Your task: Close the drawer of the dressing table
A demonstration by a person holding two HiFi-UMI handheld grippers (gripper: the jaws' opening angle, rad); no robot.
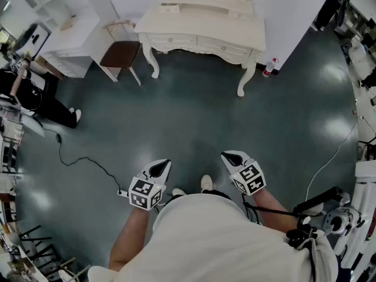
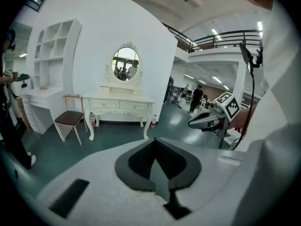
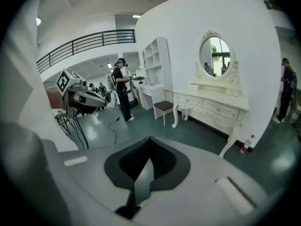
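The cream dressing table stands against the far wall with an oval mirror on top, and it also shows in the right gripper view. Its two drawer fronts look flush with the frame from here. Both grippers hang in front of my body, several steps away from the table and pointing toward it. My left gripper is shut with nothing between its pads. My right gripper is shut and empty too, pads together.
A chair with a brown seat stands left of the table, beside white shelving. A person in black stands at the left. A cable crosses the green floor. A bottle sits by the table's right leg. Equipment stands at my right.
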